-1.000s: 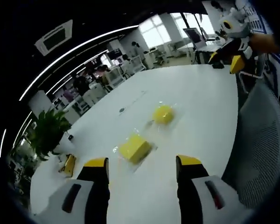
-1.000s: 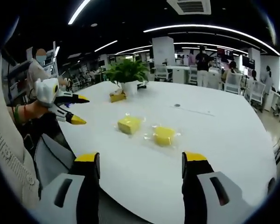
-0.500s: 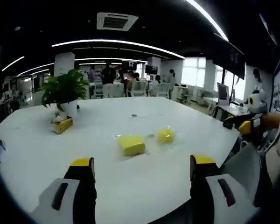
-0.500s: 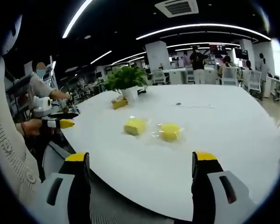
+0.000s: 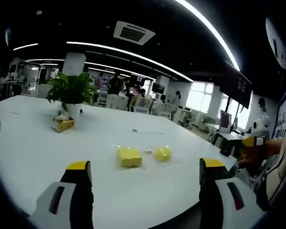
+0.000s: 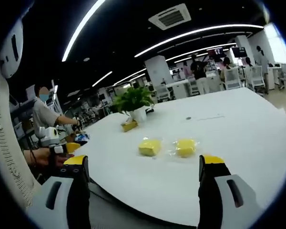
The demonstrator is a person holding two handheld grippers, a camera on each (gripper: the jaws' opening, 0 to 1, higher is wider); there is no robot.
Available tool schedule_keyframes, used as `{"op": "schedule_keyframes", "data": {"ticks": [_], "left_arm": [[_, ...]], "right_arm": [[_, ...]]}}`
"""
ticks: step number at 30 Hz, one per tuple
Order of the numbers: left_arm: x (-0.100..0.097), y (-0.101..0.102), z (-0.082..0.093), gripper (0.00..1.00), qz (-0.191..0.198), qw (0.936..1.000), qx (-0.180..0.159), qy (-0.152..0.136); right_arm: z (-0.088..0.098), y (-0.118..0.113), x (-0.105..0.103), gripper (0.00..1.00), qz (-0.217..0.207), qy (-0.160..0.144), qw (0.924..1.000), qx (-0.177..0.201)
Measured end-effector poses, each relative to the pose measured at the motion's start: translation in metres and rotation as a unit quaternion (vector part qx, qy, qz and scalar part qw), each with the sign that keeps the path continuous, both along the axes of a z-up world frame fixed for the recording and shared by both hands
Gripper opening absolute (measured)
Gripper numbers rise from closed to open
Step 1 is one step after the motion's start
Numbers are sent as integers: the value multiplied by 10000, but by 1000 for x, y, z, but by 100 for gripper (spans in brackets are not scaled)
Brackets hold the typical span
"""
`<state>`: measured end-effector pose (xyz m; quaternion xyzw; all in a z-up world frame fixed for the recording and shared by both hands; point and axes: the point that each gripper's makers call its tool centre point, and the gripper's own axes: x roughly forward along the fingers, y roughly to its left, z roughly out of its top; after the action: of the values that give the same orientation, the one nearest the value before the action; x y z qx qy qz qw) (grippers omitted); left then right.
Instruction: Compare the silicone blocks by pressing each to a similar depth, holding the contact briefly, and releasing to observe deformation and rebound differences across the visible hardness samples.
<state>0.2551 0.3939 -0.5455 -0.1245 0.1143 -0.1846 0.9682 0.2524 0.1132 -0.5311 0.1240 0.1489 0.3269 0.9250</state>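
Open-plan office: desks (image 5: 183, 114), chairs (image 6: 231, 76), monitors (image 5: 224, 119).

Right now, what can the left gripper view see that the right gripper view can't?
Left gripper view: the right gripper past the table's edge, a bright window and monitors.
Right gripper view: the left gripper held in a hand, and a person behind it.
Both: the white table, two yellow blocks in clear wrap, the plant, and each view's own open jaws.
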Motion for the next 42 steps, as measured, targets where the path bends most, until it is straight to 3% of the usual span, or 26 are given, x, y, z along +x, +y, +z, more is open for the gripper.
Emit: {"op": "schedule_keyframes", "data": {"ticks": [2, 8, 17, 22, 28, 33, 39, 42], "left_arm": [[-2, -5, 1, 92, 29, 10000, -64, 49], [-7, -14, 24, 91, 275, 9992, -167, -242], [-3, -29, 46, 88, 613, 9973, -81, -407], [-6, -37, 55, 86, 847, 9951, 154, -479], [-9, -46, 58, 85, 855, 9948, 348, -420], [-13, -50, 61, 84, 944, 9935, 398, -488], [-13, -47, 57, 84, 985, 9930, 463, -460], [-10, -45, 61, 83, 940, 9928, 460, -578]], "right_arm": [[3, -4, 1, 89, -40, -149, 9998, 89], [13, -12, 5, 83, 47, -381, 9992, 76], [11, -26, 0, 82, 369, -320, 9988, -45], [11, -32, -4, 82, 534, -415, 9976, -112], [11, -41, -3, 80, 601, -463, 9971, 22], [3, -36, -10, 79, 931, -369, 9949, -70], [-1, -31, -4, 78, 1007, -334, 9943, -72], [-3, -23, -2, 79, 1071, -344, 9936, -124]]}}
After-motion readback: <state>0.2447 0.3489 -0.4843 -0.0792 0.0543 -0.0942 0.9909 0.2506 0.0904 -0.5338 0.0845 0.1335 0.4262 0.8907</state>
